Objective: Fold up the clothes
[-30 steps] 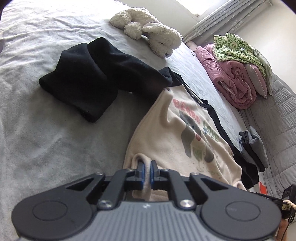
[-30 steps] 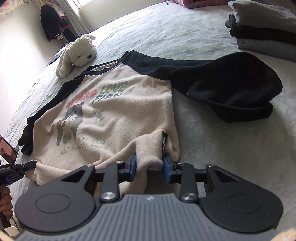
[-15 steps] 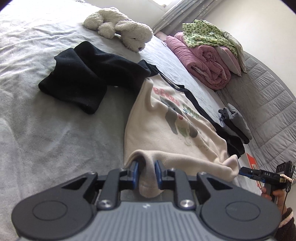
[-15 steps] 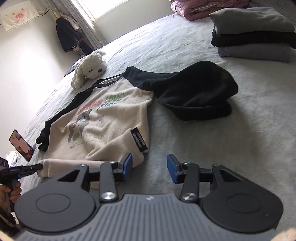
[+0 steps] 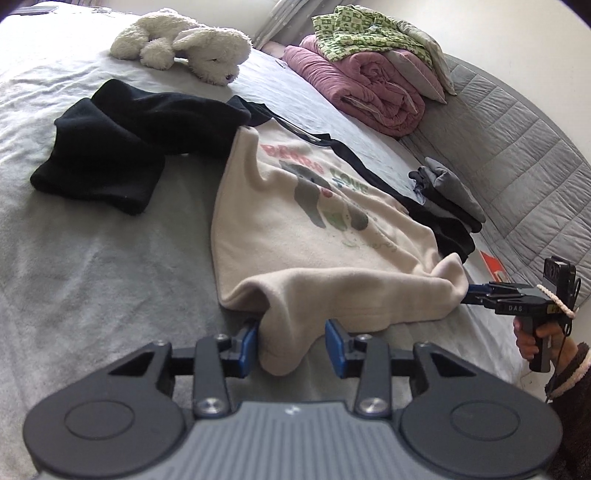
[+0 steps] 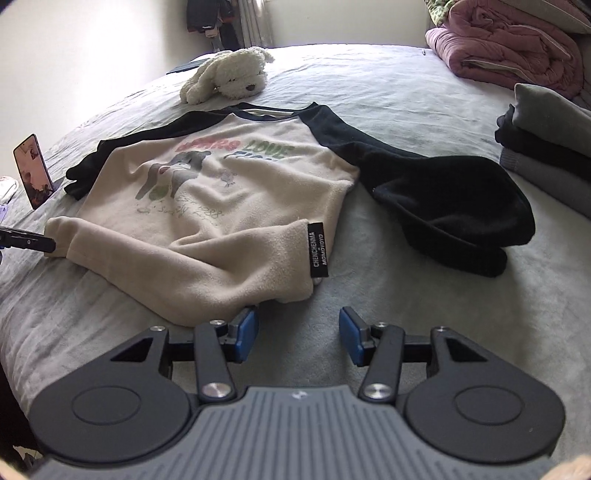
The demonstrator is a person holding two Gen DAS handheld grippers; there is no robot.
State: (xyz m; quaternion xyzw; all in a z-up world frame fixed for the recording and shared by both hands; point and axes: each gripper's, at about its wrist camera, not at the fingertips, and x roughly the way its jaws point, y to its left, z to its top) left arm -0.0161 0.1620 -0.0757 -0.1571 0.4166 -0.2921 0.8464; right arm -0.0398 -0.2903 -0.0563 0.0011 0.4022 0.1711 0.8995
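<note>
A wide bed (image 6: 388,92) under a grey cover fills the room, and nearly everything lies on it. Spread flat across the middle is the cream sweatshirt (image 6: 229,206) with black sleeves and a printed front, its neck toward the far side and its hem folded up toward the near edge; the black sleeve (image 6: 450,206) on one side is bunched into a dark heap beside the body. Against the far side sits a rolled pink quilt (image 5: 373,88) with a green patterned cloth (image 5: 362,33) on top. A small stack of folded clothes (image 6: 550,140) in grey and black rests well apart from the sweatshirt. A white plush dog (image 6: 229,74) lies just beyond the collar. The left tool (image 5: 291,347) stands wide, its blue pads on either side of a hanging corner of the hem, not clamping it. The right tool (image 6: 299,334) is also spread wide, just short of the hem by the black label (image 6: 317,249), with bare cover between its pads. A phone (image 6: 33,171) stands propped near the other sleeve; its screen is too small to read.
</note>
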